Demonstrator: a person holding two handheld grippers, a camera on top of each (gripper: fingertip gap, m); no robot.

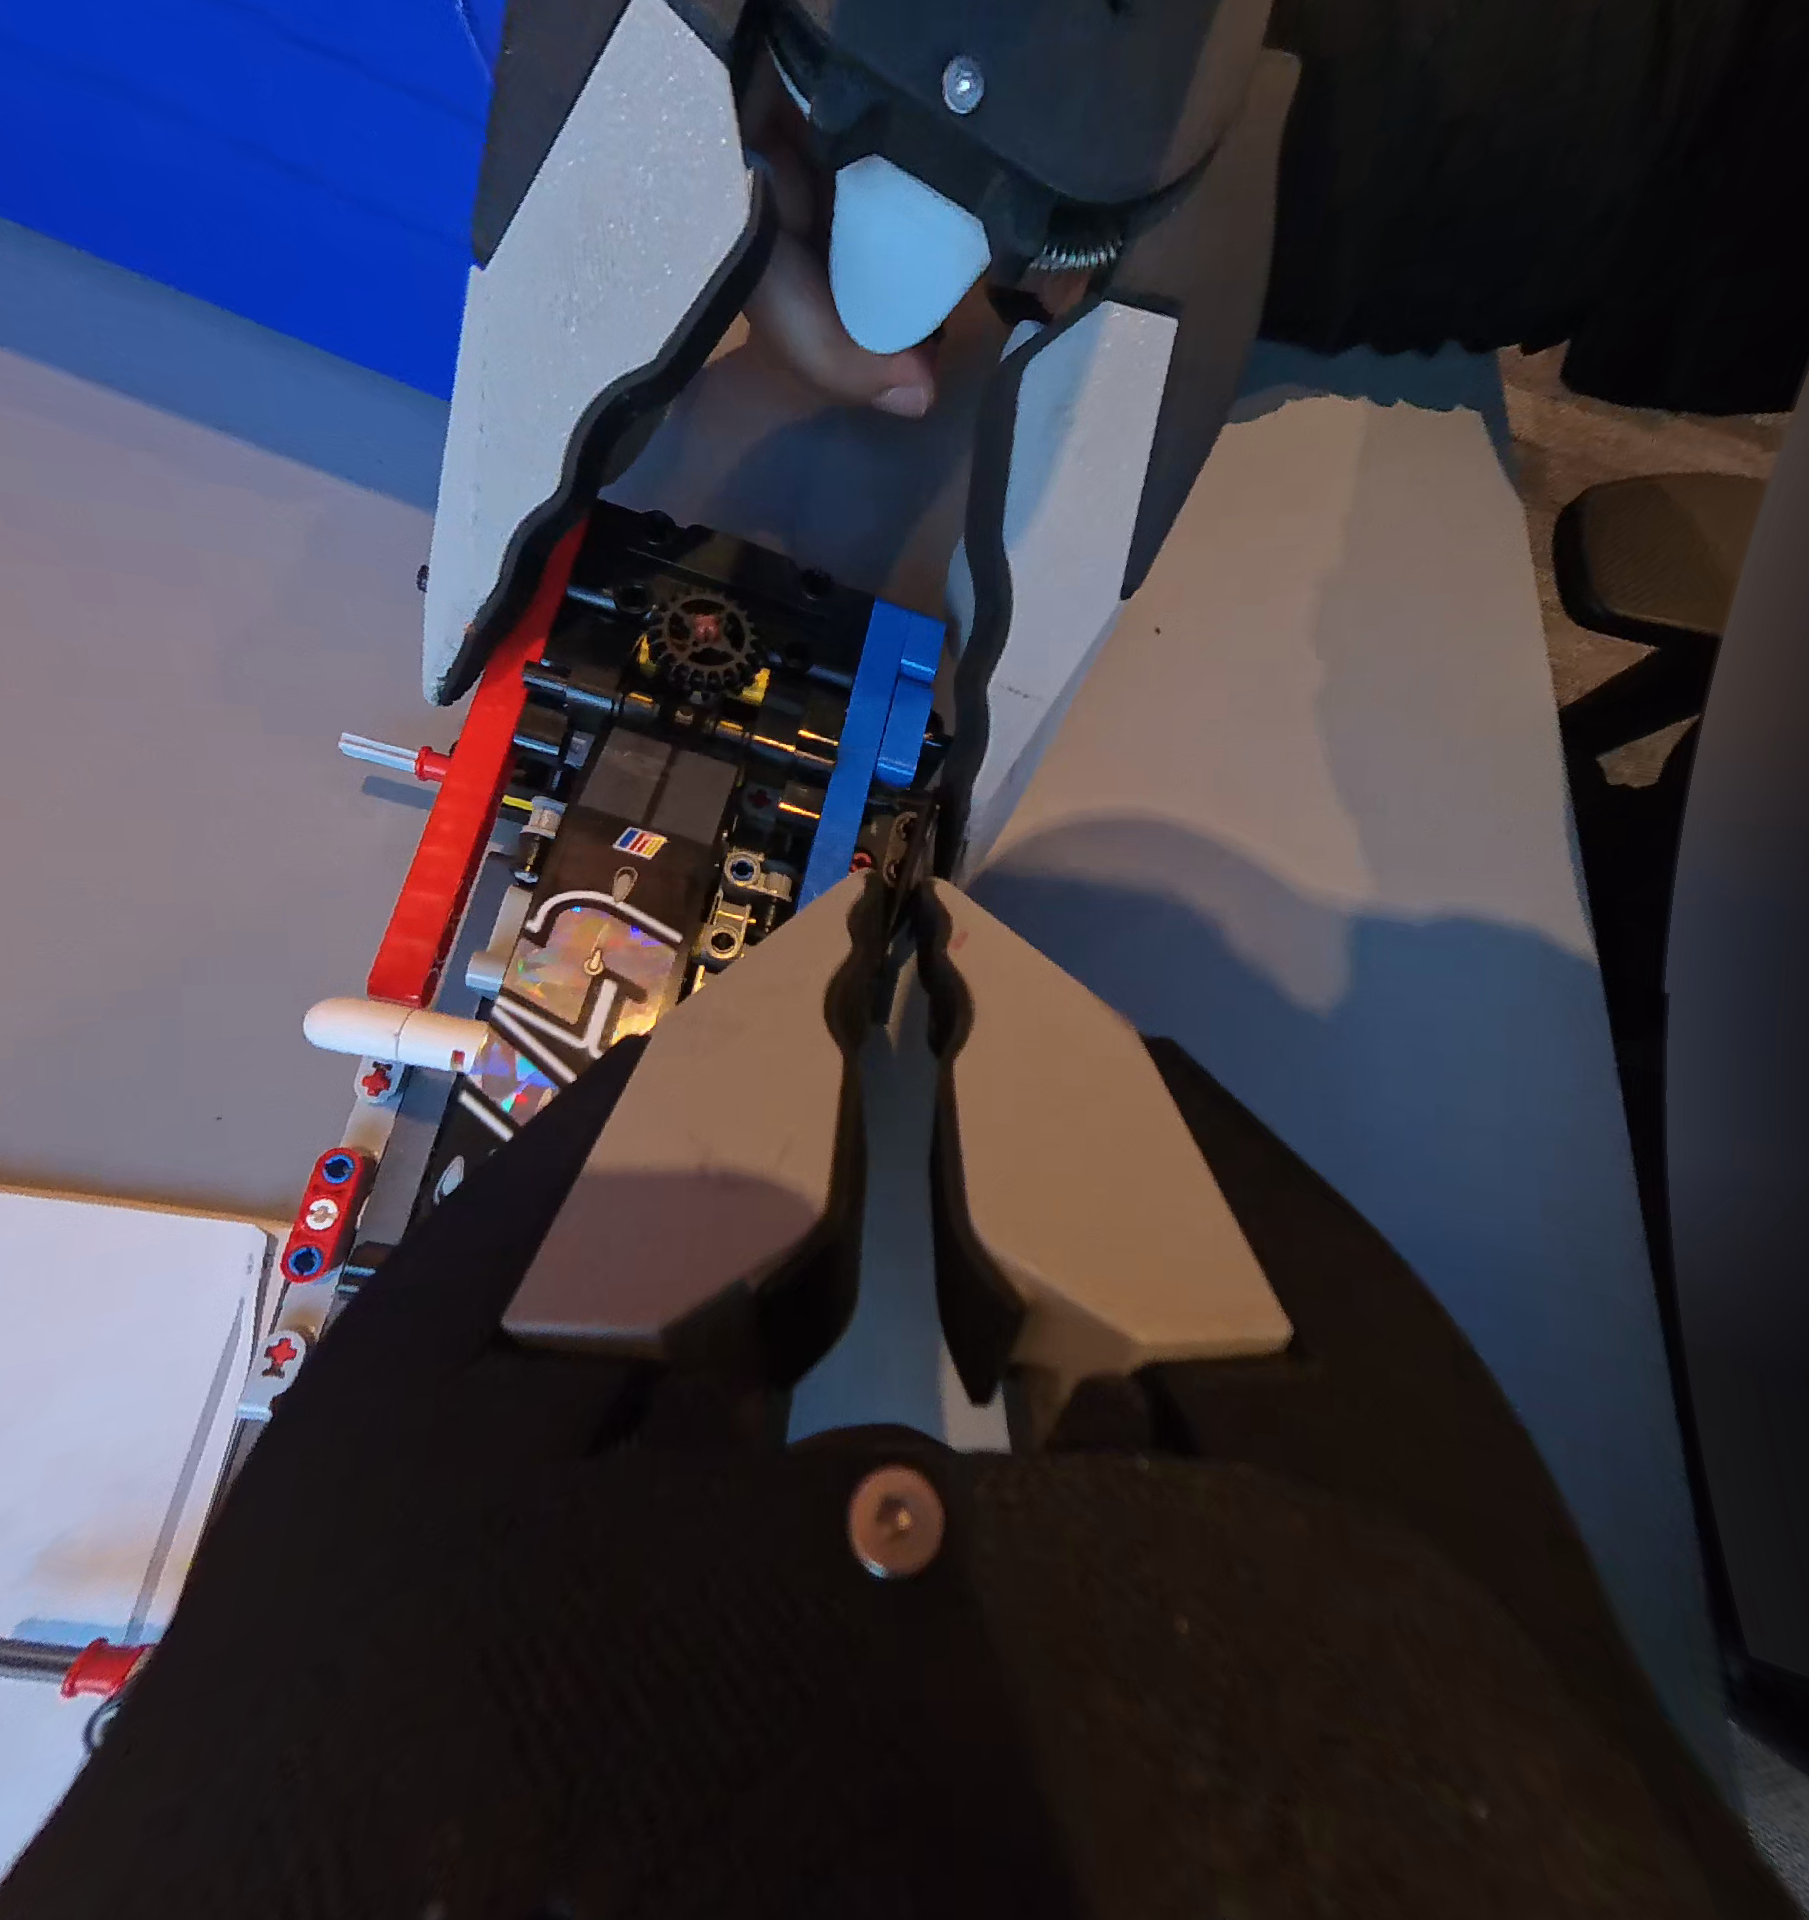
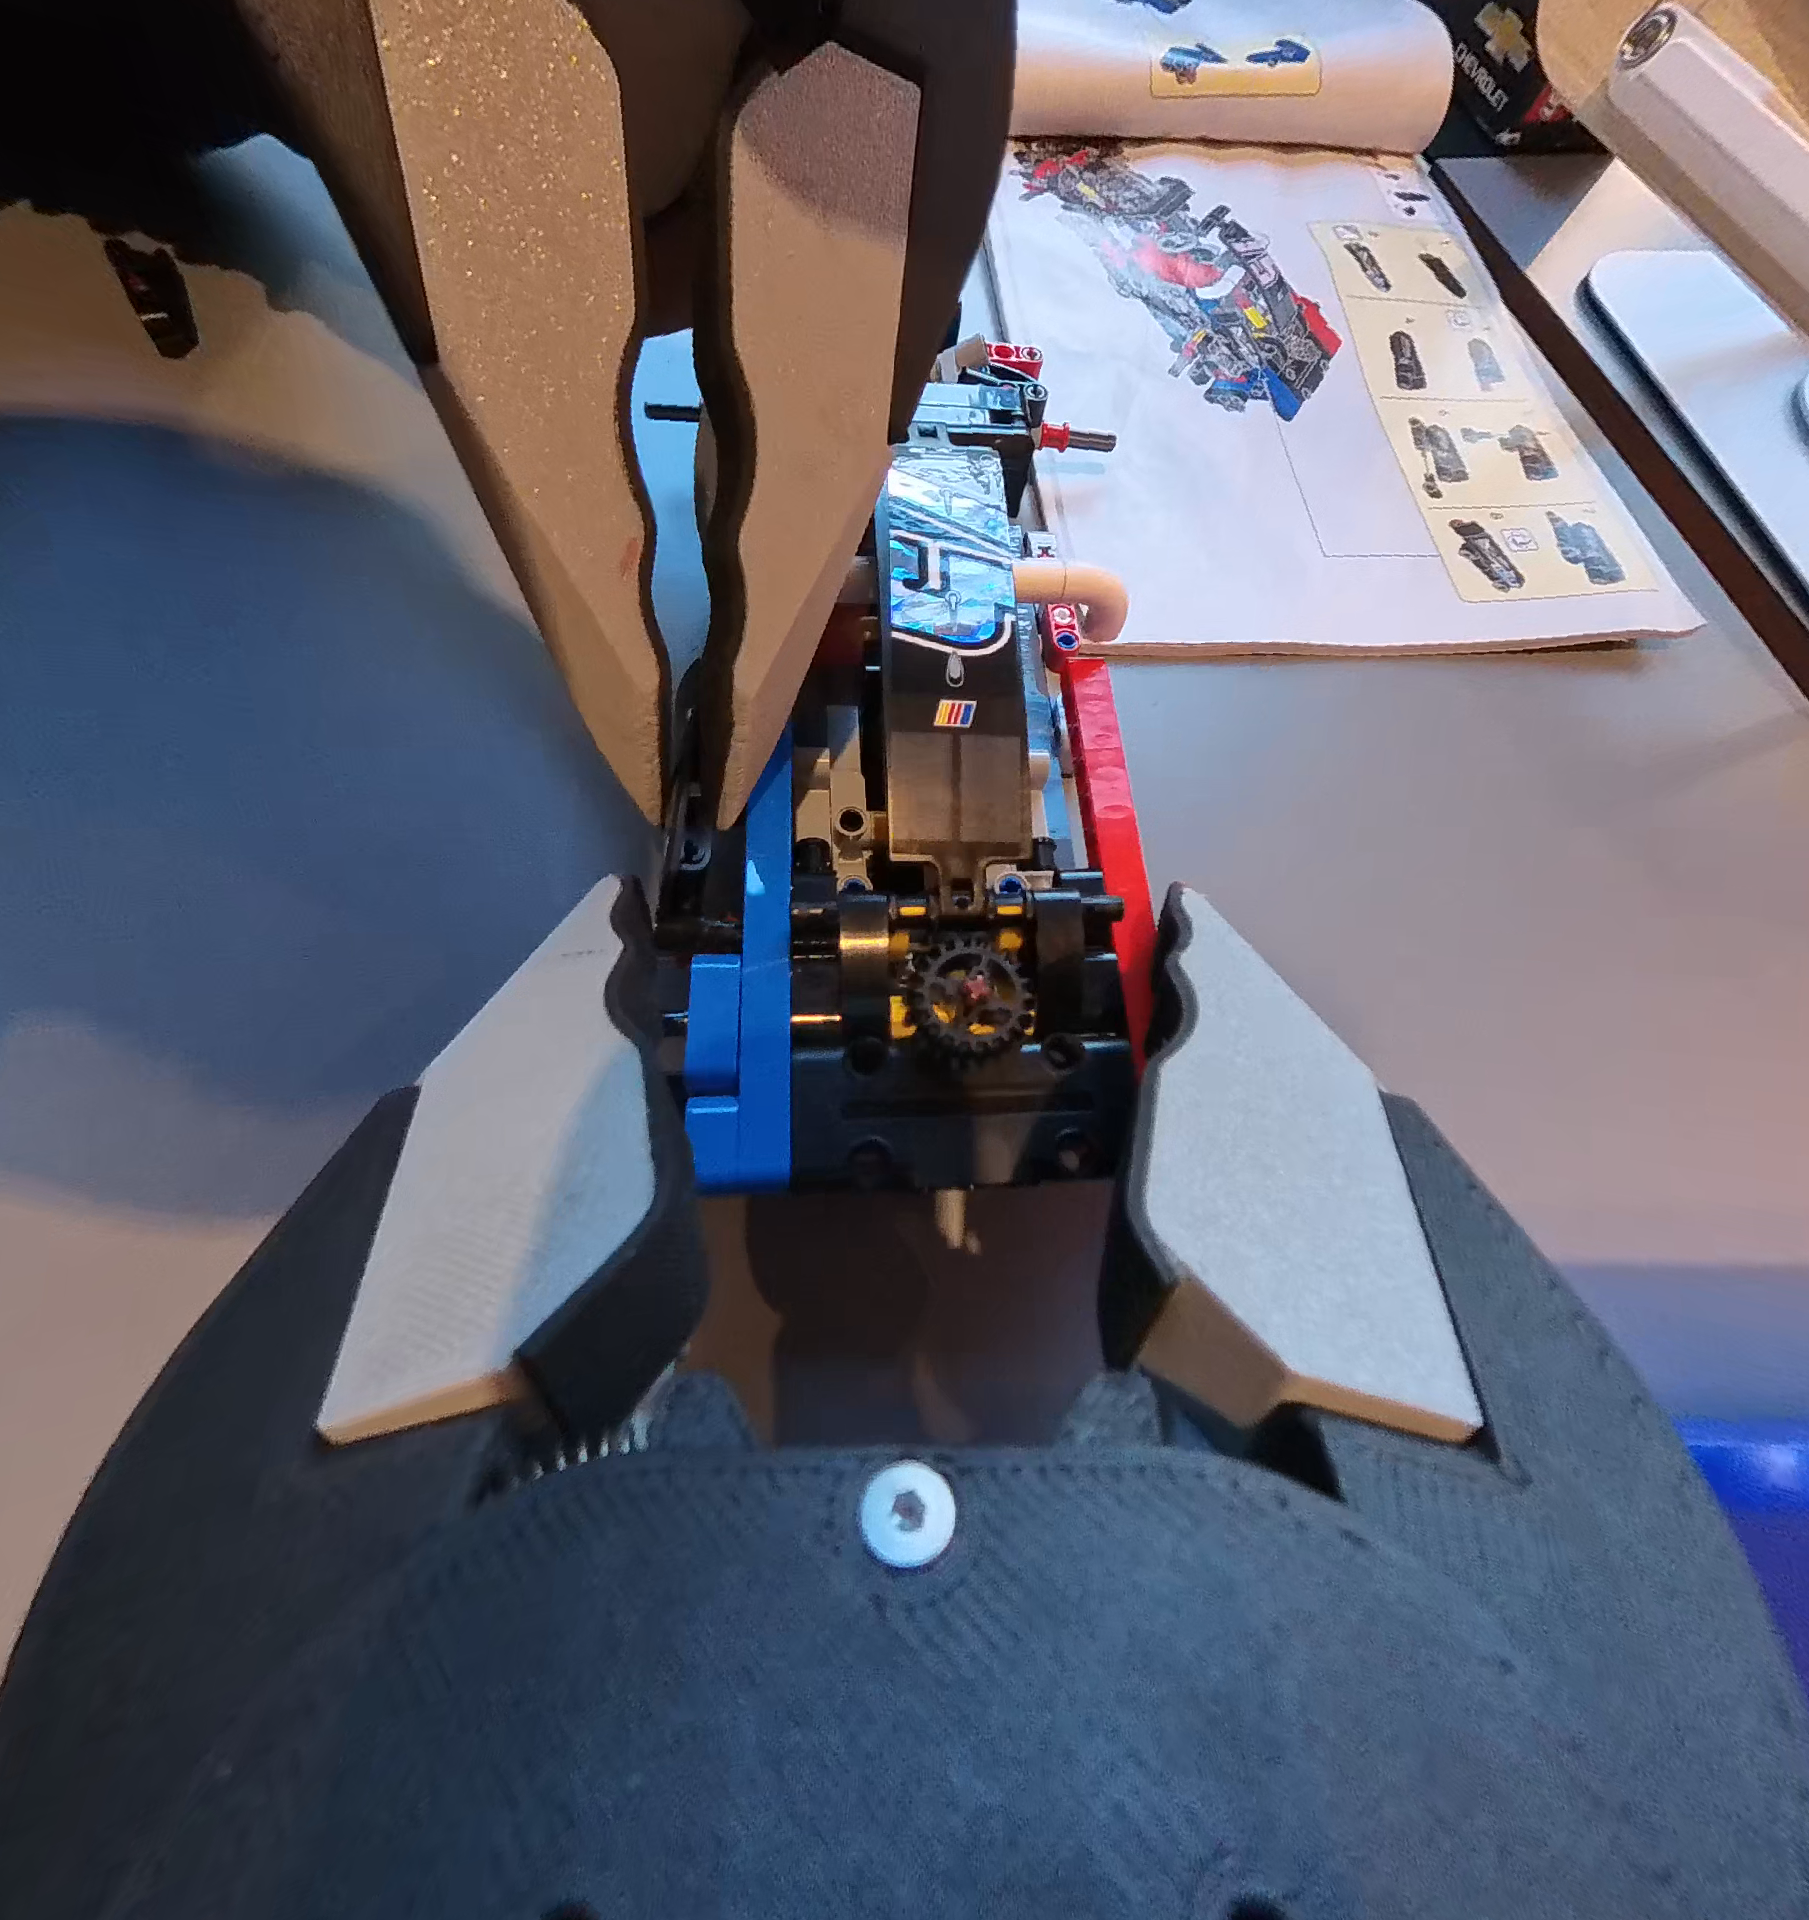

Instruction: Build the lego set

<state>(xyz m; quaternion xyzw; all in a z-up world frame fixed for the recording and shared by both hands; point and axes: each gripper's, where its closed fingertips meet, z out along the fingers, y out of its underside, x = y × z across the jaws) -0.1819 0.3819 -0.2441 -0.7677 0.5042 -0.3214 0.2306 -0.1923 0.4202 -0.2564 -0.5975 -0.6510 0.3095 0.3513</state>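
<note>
A: How many grippers are there?
B: Two. The left gripper [image 1: 895, 894] and the right gripper [image 2: 900, 997].

A: How many Lego cars?
B: One Lego car [image 2: 952, 790]. It has one red beam [image 2: 1113, 800], one long blue beam [image 2: 770, 904] and one black gear [image 2: 967, 995].

A: Any books?
B: One instruction book [image 2: 1243, 436], lying open. There is one blue bin [image 1: 204, 177] too.
</note>
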